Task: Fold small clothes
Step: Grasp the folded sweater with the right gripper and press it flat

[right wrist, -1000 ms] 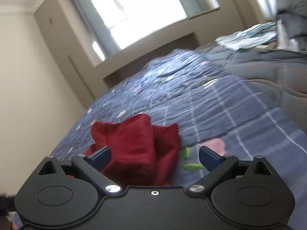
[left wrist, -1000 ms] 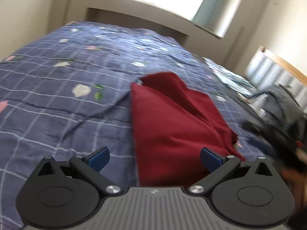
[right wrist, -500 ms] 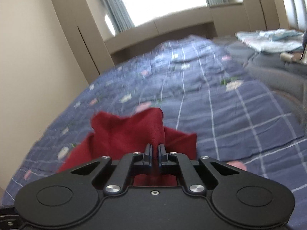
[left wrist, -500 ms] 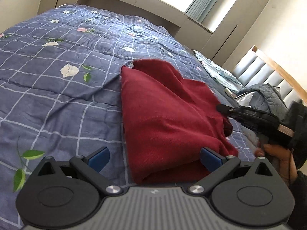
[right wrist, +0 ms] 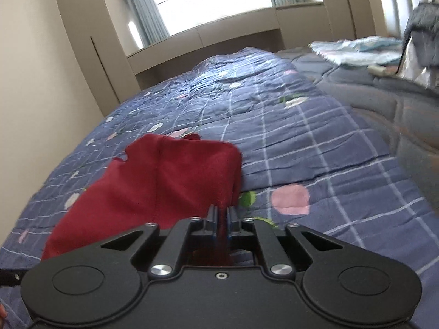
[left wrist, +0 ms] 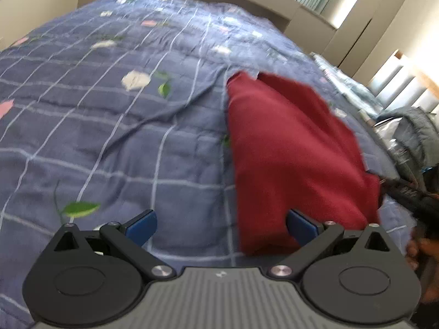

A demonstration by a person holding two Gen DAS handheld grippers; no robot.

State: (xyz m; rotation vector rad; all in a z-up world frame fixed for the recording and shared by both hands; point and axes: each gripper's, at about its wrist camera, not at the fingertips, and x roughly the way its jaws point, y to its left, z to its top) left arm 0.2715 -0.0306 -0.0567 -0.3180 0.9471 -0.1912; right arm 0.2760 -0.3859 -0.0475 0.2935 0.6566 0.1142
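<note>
A dark red garment [left wrist: 290, 150] lies partly folded on the blue checked quilt [left wrist: 109, 126]. My left gripper [left wrist: 222, 226] is open and empty, low over the quilt, with its right finger [left wrist: 301, 224] against the garment's near edge. My right gripper [right wrist: 222, 216] is shut on the near right edge of the red garment [right wrist: 164, 183] and holds that edge a little off the quilt [right wrist: 315, 142]. The right gripper and the hand holding it show dimly at the right edge of the left wrist view [left wrist: 411, 200].
The quilt has flower and leaf prints and some wrinkles. A grey jacket [left wrist: 414, 134] and light bedding [right wrist: 359, 50] lie near the headboard side. A window ledge [right wrist: 219, 38] and wall cabinets stand beyond the bed's far end.
My right gripper closed on the garment's edge and has pulled it flatter and nearer. My left gripper stayed open and shifted left, so the garment now sits to its right.
</note>
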